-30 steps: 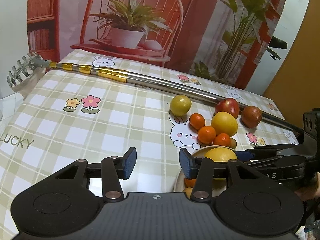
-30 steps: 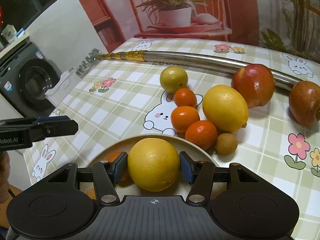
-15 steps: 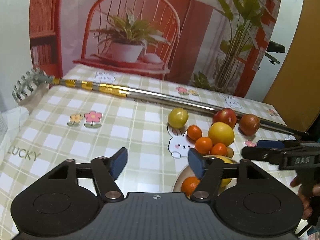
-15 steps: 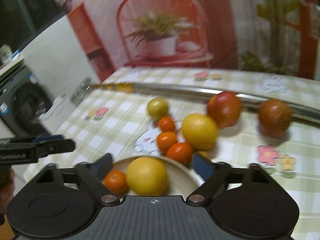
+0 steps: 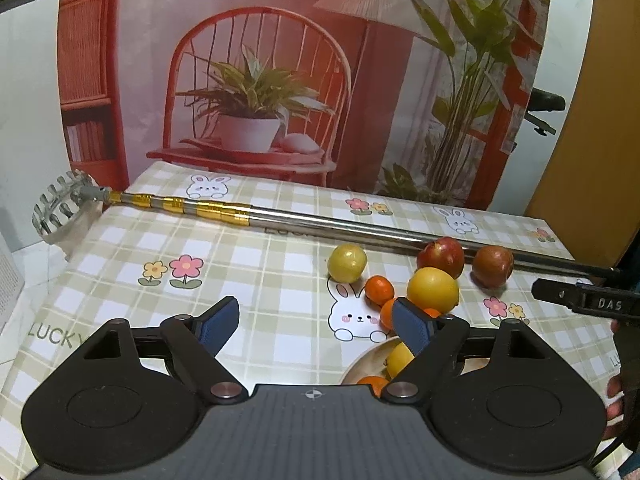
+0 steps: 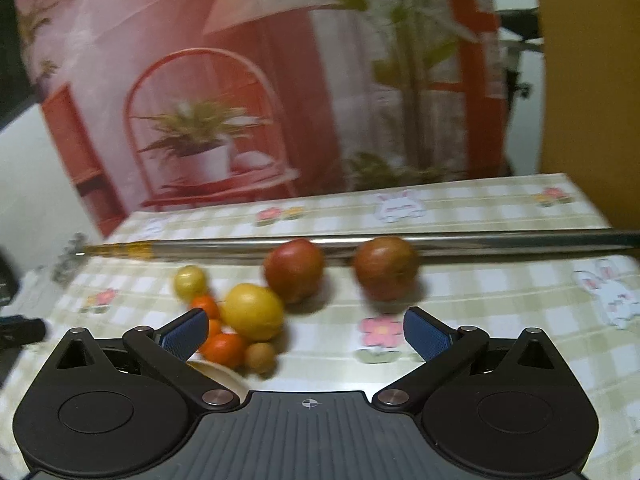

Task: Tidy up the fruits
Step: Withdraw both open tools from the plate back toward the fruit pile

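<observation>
Fruit lies on the checked tablecloth: a yellow-green plum (image 5: 347, 263) (image 6: 190, 281), small oranges (image 5: 379, 289) (image 6: 222, 347), a lemon (image 5: 433, 289) (image 6: 253, 311), two red apples (image 5: 441, 256) (image 6: 294, 269) (image 5: 492, 266) (image 6: 385, 266) and a small brown fruit (image 6: 259, 356). A cream plate (image 5: 362, 369) (image 6: 218, 372) holds a large yellow citrus (image 5: 399, 359) and an orange (image 5: 372, 382), partly hidden by my left fingers. My left gripper (image 5: 316, 324) is open and empty above the cloth. My right gripper (image 6: 306, 334) is open and empty, raised beyond the plate; it also shows in the left view (image 5: 584, 300).
A long telescopic metal pole (image 5: 304, 222) (image 6: 360, 242) with a claw head (image 5: 60, 206) lies across the table behind the fruit. A printed backdrop stands behind the table. The table's right edge is near the apples.
My right gripper let go of the large yellow citrus on the plate, opened wide, then lifted and swung right towards the apples. My left gripper rose and pulled back.
</observation>
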A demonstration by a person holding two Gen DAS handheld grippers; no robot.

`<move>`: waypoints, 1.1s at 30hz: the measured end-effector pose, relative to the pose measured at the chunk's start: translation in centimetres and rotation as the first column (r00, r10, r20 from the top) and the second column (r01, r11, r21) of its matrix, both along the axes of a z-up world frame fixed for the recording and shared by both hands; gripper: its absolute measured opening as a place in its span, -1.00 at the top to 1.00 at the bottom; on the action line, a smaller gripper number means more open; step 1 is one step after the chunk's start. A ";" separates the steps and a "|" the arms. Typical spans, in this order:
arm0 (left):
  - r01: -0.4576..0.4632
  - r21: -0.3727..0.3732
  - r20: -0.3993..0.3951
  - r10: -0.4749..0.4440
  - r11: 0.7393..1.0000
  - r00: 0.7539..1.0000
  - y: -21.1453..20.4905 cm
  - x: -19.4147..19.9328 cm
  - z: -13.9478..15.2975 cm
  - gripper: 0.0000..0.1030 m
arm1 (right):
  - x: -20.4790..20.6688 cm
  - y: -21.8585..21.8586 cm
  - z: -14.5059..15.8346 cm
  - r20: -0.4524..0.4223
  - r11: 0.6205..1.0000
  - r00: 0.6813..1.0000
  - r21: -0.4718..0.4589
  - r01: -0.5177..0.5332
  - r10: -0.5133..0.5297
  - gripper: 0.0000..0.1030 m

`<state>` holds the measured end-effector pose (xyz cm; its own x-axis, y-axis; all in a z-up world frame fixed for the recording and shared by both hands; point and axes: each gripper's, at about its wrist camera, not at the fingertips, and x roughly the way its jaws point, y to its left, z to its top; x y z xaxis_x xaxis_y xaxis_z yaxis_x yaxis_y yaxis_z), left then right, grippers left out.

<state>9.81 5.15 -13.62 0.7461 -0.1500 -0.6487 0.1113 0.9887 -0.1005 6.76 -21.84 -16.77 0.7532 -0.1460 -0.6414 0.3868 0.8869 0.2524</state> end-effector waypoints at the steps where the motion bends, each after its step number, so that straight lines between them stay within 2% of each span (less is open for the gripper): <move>1: 0.000 0.002 0.003 0.000 1.000 1.000 -0.1 0.0 0.1 -0.66 | -0.2 0.0 -0.1 -0.006 0.999 1.000 -0.035 0.027 -0.028 -1.00; 4: 0.008 0.010 0.013 -0.008 1.000 1.000 -0.3 0.0 0.4 -0.66 | -0.9 0.1 -0.2 0.031 0.995 0.998 -0.090 0.052 -0.049 -1.00; 11: 0.034 0.040 0.029 -0.035 0.999 0.999 -1.1 0.2 1.1 -0.66 | -2.8 -1.0 0.9 0.152 0.996 0.985 -0.031 0.081 -0.076 -1.00; 16: 0.009 0.029 0.025 -0.010 1.000 1.000 -1.5 0.9 1.3 -0.79 | -2.5 -1.2 2.1 0.095 0.993 0.995 -0.118 0.017 -0.005 -1.00; 22: 0.013 0.039 0.047 -0.014 0.999 0.999 -1.9 1.7 1.2 -0.79 | -2.2 -1.3 2.8 0.068 0.990 0.998 -0.143 -0.003 0.012 -1.00; 33: 0.070 0.108 0.015 -0.072 0.992 0.997 -3.4 3.4 0.1 -0.74 | -1.9 -3.4 1.7 0.044 0.999 0.999 -0.054 -0.007 0.009 -0.99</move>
